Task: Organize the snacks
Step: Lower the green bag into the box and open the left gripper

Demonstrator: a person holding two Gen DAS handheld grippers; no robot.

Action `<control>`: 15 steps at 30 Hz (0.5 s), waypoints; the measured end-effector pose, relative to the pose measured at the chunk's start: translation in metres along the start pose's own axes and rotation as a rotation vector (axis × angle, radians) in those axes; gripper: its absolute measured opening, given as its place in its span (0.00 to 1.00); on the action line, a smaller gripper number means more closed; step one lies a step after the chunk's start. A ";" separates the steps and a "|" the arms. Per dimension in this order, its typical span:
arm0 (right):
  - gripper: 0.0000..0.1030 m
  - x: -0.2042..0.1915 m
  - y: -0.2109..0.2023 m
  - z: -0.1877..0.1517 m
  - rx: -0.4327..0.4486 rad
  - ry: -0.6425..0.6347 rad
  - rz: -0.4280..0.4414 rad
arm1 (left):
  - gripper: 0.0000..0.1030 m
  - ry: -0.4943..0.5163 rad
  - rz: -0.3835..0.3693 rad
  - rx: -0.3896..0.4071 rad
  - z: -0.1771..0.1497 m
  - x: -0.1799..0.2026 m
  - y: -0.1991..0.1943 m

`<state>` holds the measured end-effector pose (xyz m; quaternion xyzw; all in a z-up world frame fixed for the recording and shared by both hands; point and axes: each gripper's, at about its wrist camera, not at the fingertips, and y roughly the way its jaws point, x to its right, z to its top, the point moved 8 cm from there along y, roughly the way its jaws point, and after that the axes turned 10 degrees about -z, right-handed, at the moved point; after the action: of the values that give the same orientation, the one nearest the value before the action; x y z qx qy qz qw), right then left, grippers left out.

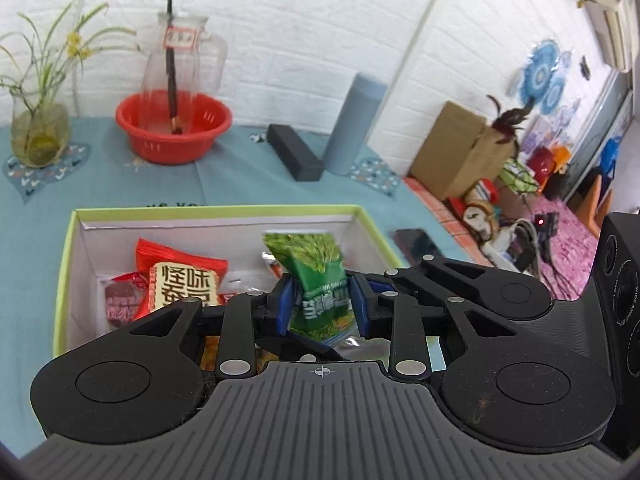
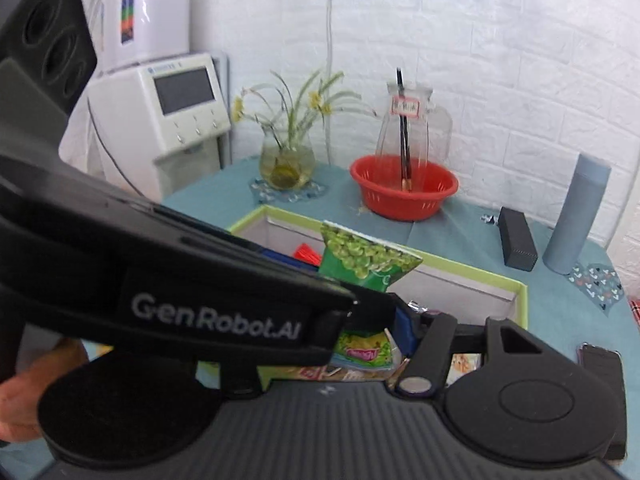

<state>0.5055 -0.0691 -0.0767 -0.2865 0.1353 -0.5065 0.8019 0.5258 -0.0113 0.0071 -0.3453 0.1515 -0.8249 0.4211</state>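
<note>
While both claws hang over the green-rimmed white cardboard box (image 1: pixel 70 240), each holds a packet. Left gripper (image 1: pixel 320 306): blue pads clamped on a green crinkled snack packet with white lettering (image 1: pixel 318 280), upright between them; red foil snack packet with a yellow label (image 1: pixel 182 280) lies in the box just left of the claw. Right gripper (image 2: pixel 380 320): narrow, seemingly pinching a green pea-print snack packet (image 2: pixel 366 260); its left finger is hidden behind the other device.

Green snack packet (image 1: pixel 320 280) upright above green-rimmed box (image 1: pixel 216 212) (red packets (image 1: pixel 180 276) inside).
</note>
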 end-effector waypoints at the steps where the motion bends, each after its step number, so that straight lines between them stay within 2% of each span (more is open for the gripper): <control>1: 0.62 0.002 0.008 -0.003 -0.012 0.004 0.005 | 0.11 -0.013 0.006 -0.007 -0.001 -0.008 0.008; 4: 0.74 0.009 0.022 -0.016 -0.034 0.051 0.031 | 0.20 -0.026 0.026 -0.016 -0.007 -0.025 0.023; 5: 0.74 0.010 0.021 -0.017 -0.027 0.051 0.019 | 0.25 -0.028 0.024 -0.008 -0.008 -0.027 0.021; 6: 0.74 0.011 0.016 -0.017 -0.012 0.049 0.006 | 0.25 -0.027 0.018 0.012 -0.008 -0.026 0.016; 9: 0.78 0.013 -0.019 -0.010 0.076 0.055 -0.016 | 0.30 0.015 0.011 0.075 -0.007 -0.010 -0.013; 10: 0.83 0.012 -0.036 -0.009 0.108 0.060 -0.022 | 0.34 0.038 0.006 0.100 -0.008 -0.001 -0.027; 11: 0.90 0.010 -0.054 -0.010 0.137 0.065 -0.024 | 0.41 0.060 -0.003 0.123 -0.011 0.007 -0.041; 12: 0.92 0.005 -0.071 -0.015 0.162 0.066 -0.019 | 0.47 0.076 -0.012 0.137 -0.015 0.014 -0.052; 13: 0.91 -0.001 -0.088 -0.022 0.181 0.063 -0.008 | 0.56 0.091 -0.023 0.146 -0.023 0.021 -0.064; 15: 0.91 -0.015 -0.116 -0.044 0.193 0.072 0.005 | 0.57 0.109 -0.036 0.133 -0.044 0.030 -0.079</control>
<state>0.3914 -0.1072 -0.0435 -0.1894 0.1154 -0.5250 0.8217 0.4362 0.0102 0.0312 -0.2736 0.1128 -0.8584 0.4191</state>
